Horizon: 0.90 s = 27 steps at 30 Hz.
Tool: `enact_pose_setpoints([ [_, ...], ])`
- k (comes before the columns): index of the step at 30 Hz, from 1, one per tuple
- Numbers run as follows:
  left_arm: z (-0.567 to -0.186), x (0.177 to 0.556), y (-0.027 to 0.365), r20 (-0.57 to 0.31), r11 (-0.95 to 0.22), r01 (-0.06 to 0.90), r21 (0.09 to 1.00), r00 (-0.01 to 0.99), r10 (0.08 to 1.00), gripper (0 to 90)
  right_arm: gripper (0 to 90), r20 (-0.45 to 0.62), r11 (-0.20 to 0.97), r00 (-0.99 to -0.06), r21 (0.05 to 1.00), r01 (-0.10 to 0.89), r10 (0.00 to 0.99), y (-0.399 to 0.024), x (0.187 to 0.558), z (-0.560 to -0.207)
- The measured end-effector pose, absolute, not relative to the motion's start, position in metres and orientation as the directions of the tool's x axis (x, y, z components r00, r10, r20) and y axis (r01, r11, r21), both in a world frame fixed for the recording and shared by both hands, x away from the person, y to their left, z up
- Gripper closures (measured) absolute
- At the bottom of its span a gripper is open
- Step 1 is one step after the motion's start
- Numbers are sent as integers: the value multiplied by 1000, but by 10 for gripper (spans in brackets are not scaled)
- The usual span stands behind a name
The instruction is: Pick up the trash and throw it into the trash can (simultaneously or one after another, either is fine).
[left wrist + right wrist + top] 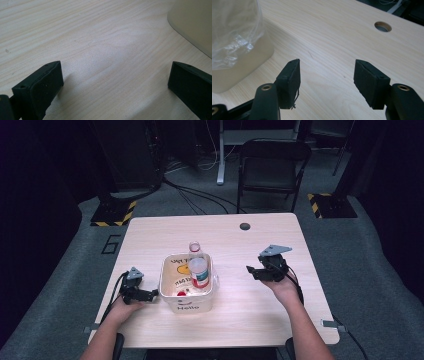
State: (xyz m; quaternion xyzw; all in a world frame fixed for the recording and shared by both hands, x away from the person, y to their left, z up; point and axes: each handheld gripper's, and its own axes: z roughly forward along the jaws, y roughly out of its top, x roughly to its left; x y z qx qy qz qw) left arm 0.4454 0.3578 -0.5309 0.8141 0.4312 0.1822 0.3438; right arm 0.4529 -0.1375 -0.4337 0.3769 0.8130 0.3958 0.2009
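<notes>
Right now I'm between grasps: my right gripper (256, 268) hangs spread and empty right of the bin (171, 302), my left gripper (150, 293) spread beside its left wall. The bottle (198, 270) stands inside; next, I'd judge, reaching over the rim.

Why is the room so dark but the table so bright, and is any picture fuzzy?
High view: light falls on the table while the floor around stays dim. Left gripper view: the bin corner is blurry. Right gripper view: the clear plastic shines with glare and looks soft.
</notes>
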Motion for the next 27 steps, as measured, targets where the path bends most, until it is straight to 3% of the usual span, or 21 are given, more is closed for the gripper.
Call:
enact_pose_setpoints([
  [27, -530, 445, 358, -7, -391, 582, 713, 564, 826, 0, 335, -11, 362, -498, 700, 615, 867, -175, 461, -491],
])
